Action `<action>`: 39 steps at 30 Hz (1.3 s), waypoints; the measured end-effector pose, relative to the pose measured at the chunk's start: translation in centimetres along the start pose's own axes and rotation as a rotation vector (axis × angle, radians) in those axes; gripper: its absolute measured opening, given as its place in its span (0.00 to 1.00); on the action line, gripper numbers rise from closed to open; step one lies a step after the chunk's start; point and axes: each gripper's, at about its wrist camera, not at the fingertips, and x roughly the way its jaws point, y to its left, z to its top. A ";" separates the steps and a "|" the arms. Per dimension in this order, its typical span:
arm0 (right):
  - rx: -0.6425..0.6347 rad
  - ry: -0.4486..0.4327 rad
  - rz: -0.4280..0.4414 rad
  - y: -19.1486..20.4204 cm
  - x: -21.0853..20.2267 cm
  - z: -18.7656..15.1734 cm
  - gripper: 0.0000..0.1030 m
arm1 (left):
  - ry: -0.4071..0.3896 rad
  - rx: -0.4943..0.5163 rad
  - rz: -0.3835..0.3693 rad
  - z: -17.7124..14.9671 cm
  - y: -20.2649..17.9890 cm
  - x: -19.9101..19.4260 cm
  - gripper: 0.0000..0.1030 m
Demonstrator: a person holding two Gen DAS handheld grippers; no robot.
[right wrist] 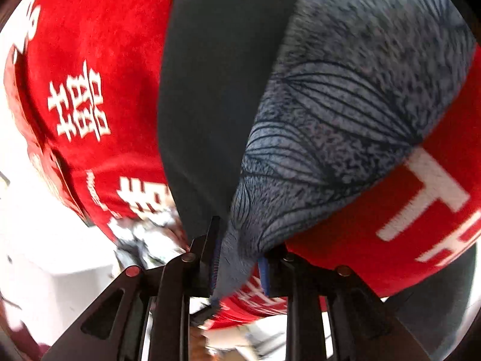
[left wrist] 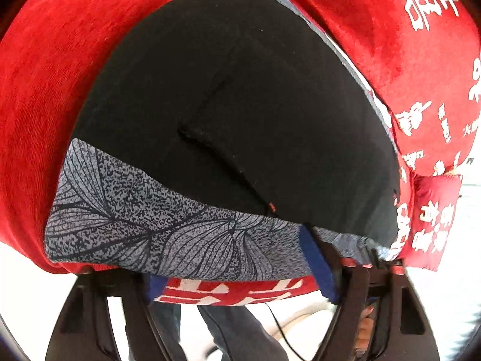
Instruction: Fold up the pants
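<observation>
At the bottom of the left wrist view, left gripper clenched on the black fabric pants, blue pads pressed at either side of a stretch of the grey leaf-printed band along the near edge. Below the jaws, dark-trousered legs of a person and fingers on the gripper frame. Beyond the band, black cloth spread flat and wide over a red plush cover printed with white characters, with a stitched seam running up its middle. Farther off, red cover reaching to the upper left and upper right of the frame.

At the bottom centre of the right wrist view, right gripper grasping a corner of the band, fabric drawn to a narrow point between the blue pads. Past the jaws, band fanning to the upper right, black cloth rising up the middle, red cover at both sides.
</observation>
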 end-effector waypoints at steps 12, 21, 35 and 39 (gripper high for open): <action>-0.297 0.142 -0.104 12.6 -1.5 3.5 0.11 | -0.113 0.018 -0.085 3.8 -3.5 -6.2 0.34; -0.466 0.274 -0.179 22.6 7.2 15.1 0.10 | -0.323 0.091 0.058 16.7 -9.6 -5.2 0.48; -0.530 0.461 -0.394 21.5 18.0 21.7 0.36 | -0.408 0.007 0.414 23.4 -10.2 -1.4 0.70; -0.613 0.538 -0.334 23.1 17.4 19.5 0.37 | -0.300 0.183 0.486 21.6 -12.9 1.7 0.70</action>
